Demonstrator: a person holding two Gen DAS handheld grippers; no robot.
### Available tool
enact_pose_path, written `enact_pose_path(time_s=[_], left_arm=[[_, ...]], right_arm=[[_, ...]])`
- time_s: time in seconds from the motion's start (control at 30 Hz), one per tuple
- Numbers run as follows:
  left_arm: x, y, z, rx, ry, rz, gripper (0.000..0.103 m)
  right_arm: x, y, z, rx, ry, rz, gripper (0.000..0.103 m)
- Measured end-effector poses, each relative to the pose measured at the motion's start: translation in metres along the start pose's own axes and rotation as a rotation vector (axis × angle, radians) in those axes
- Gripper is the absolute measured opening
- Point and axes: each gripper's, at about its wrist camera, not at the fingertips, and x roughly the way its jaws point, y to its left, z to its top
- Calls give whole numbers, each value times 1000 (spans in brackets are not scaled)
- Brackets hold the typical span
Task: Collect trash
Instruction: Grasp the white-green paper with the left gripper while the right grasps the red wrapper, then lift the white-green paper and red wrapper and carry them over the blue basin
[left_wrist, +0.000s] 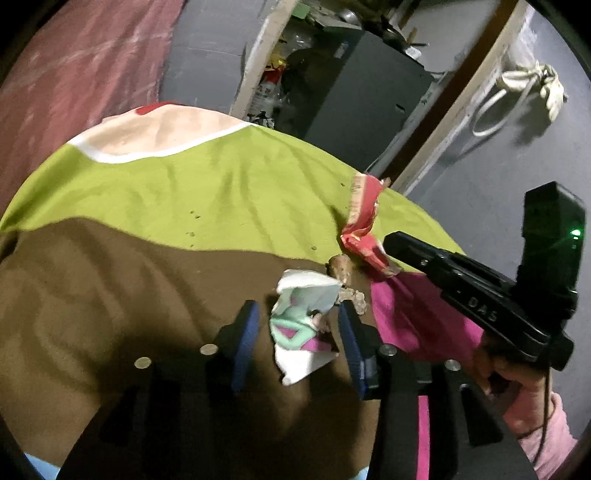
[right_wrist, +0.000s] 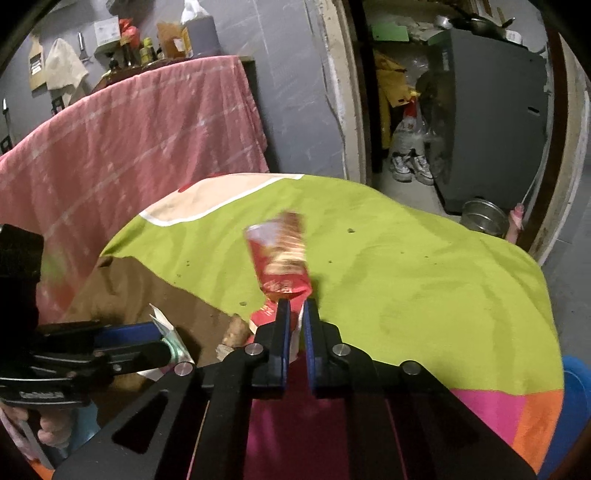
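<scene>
Right gripper (right_wrist: 295, 314), frame centre, has its jaws pinched on the red wrapper (right_wrist: 282, 254), which stands up over the green cloth (right_wrist: 406, 277). Left gripper (left_wrist: 295, 325) stands spread around the white wrapper (left_wrist: 303, 321) at lower centre, pads clear. Advise squaring up, then closing low on the crumpled part.

Green, brown and pink patchwork cloth (right_wrist: 406, 280), red striped sheet (right_wrist: 129, 147) behind, grey cabinet (right_wrist: 491, 122), white sneakers (right_wrist: 412, 168), steel pot (right_wrist: 484, 219)

Red wrapper (right_wrist: 282, 254) motion-blurred, print unreadable; lower end hidden between right gripper (right_wrist: 296, 314) pads. Brown lump (left_wrist: 338, 267) half-hidden behind white wrapper (left_wrist: 303, 317).
</scene>
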Motion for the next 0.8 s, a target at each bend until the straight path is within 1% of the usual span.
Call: enact_pose_path(time_s=[0.2,0.27,0.33,0.37,0.47,0.53,0.6,0.7,0.8], left_arm=[[12,-6,5,38,9,60,38],[16,-7,5,49,6,102,28],[17,-5,5,33,2,95,28],[17,-3,6,25,-1,97,28],[17,5,8,-10,-12,105,28],[16,8,9,-27,-22,115,28],[8,17,9,-40,-31,126,28],[2,26,10,-65,-39,136,28],[1,30,9,-76,-43,144,28]], right_arm=[[1,-7,-3,29,5,12,5],[0,-9,-3,42,0,27,6],[-1,-8,-2,46,-3,27,7],[-1,-7,-2,40,-2,30,10],[0,-8,1,49,-3,49,35],[5,-7,4,52,12,70,38],[12,-4,8,38,30,62,41],[28,-3,15,53,71,66,42],[41,-2,19,44,109,33,44]])
